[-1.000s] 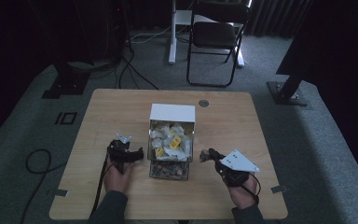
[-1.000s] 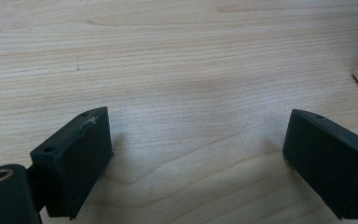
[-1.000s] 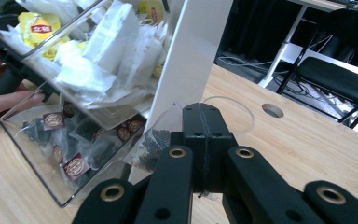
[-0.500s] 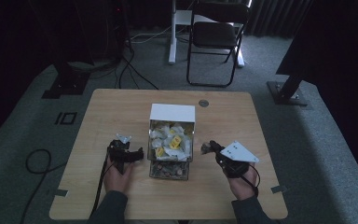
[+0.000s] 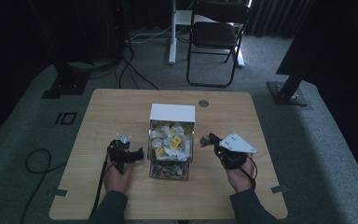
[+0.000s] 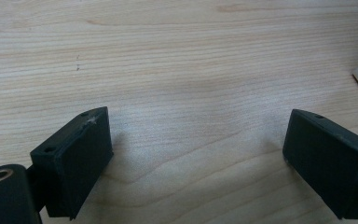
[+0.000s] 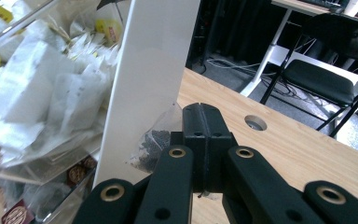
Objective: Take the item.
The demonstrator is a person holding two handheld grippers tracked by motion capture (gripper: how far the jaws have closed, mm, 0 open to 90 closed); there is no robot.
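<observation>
Clear plastic box (image 5: 170, 144) sits mid-table, stuffed with tea bags, white panel at the back. Right gripper (image 7: 204, 140) has its jaws pinched tight on a little see-through tea bag (image 7: 151, 142) of dark leaves, held up just beside the box's white side wall. Left gripper (image 6: 200, 154) is spread wide with nothing in it, hovering low over bare wooden table (image 6: 177, 70) on the box's other side.

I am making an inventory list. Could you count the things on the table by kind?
Tools: 2 (left tool, right tool)
Clear box of tea bags: 1
Loose tea bag clamped in the right tool: 1
Total: 4
</observation>
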